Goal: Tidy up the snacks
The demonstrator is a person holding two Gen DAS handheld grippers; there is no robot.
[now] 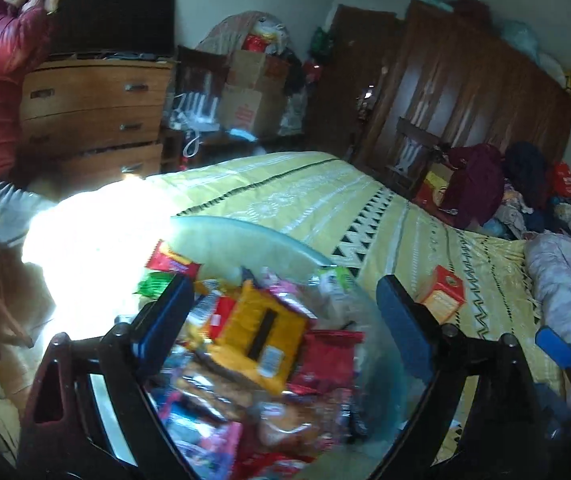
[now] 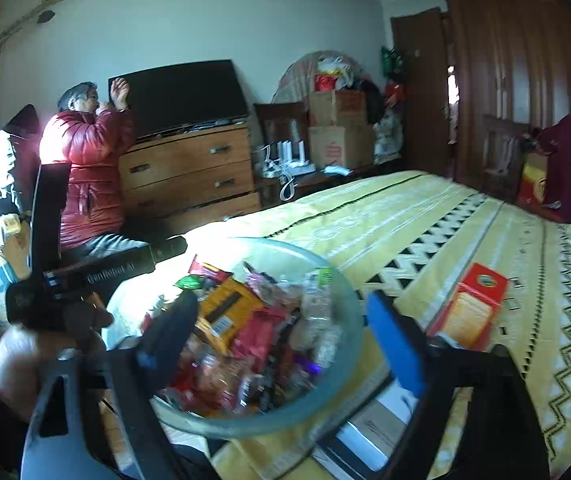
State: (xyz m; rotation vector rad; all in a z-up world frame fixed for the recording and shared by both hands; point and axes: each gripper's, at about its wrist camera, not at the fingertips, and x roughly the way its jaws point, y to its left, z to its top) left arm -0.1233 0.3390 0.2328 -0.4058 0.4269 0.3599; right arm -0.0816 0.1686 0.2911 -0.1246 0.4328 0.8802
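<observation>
- Left wrist view:
  - Nearest the lens, the left gripper [image 1: 285, 320] is held with its jaws spread wide, nothing caught between the blue pads [image 1: 399, 316]; they stand out to either side of the heap, clear of it.
  - Beneath them a glass bowl [image 1: 245, 226] is seen at the near edge of the bed [image 1: 325, 196], heaped with wrapped snacks [image 1: 253, 360].
  - On top, a yellow packet [image 1: 261, 328] with a dark stripe is laid flat; a red packet [image 1: 329, 350] is tucked just beside it.
  - A red-and-yellow box [image 1: 443, 294] is left on the quilt, apart from the bowl.
  - The lower heap is blurred, so single wrappers there can perhaps not be told apart.
- Right wrist view:
  - Close to the lens, the right gripper [image 2: 281, 332] is likewise spread wide and empty, poised at the bowl's [image 2: 349, 300] near side.
  - The yellow packet [image 2: 229, 304] is shown uppermost, with the box [image 2: 471, 312] lying on the quilt to the right.
  - At the left of this view, the other gripper is seen held in a hand [image 2: 17, 364].
- Handling, as judged:
  - The packets are taken to be light, soft and crinkly, with slick foil; a crushing grip is to be avoided.
  - The yellow packet is best pinched across a free edge or sealed end.
  - The box is judged stiff and light, best clamped across its narrow sides.
  - The glass bowl is judged heavy, smooth and breakable; its rim is better not knocked.
</observation>
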